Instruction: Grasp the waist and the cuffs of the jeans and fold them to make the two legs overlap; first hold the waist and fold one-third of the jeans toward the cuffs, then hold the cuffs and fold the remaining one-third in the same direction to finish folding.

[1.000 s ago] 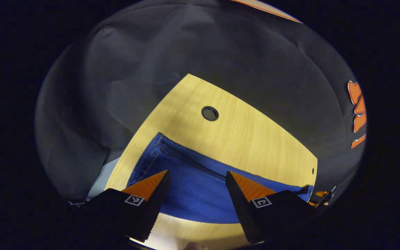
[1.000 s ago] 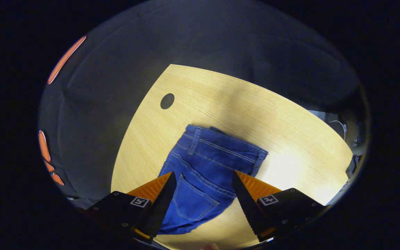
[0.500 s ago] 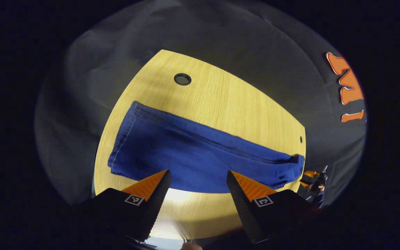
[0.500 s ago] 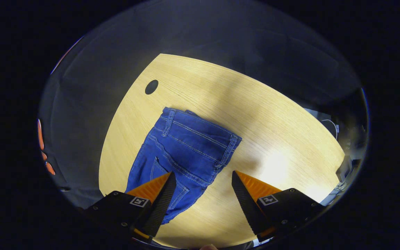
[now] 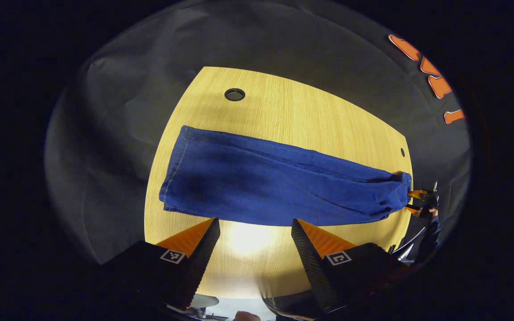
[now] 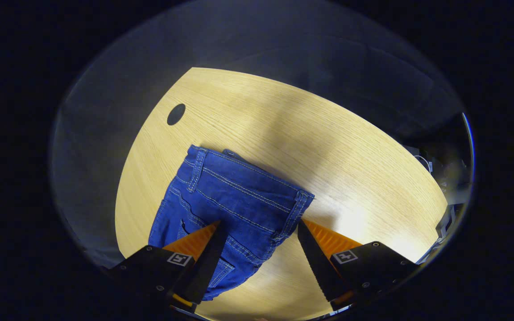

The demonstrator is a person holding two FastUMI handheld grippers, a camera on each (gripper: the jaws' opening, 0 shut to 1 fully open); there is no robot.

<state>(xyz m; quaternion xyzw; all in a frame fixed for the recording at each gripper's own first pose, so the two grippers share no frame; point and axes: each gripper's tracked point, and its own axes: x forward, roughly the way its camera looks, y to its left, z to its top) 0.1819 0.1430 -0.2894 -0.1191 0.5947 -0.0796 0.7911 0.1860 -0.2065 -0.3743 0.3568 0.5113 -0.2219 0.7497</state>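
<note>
Plainly, the only markings to be found were small square black-and-white code tags on top of each gripper's fingers, and they carried no words that could be read; no brand or label could be made out on the jeans (image 5: pixel 279 187). The jeans lay flat on the pale wooden bench (image 5: pixel 292 120), already doubled so that one leg rested over the other, stretched as a long blue band across the bench. In the left gripper view the cuffs (image 5: pixel 174 171) sat at the left end and the band ran away to the right, where the other gripper (image 5: pixel 420 200) and the hand holding it appeared small, just beside the waist end near the bench's right edge. The left gripper (image 5: pixel 253 228) hovered over bare wood near the long near edge of the jeans, its jaws spread wide with nothing between them. The right gripper view gave the detail the other lacked: the waist (image 6: pixel 250 174) with its belt loops, pale stitching and part of a back pocket. The right gripper (image 6: pixel 259 229) stood over that waist end, its jaws apart, one finger over the denim and the other just beside the waist's corner; whether either touched the cloth could not be told. A round dark hole (image 5: pixel 234 94) showed in the far part of the bench in both views.
</note>
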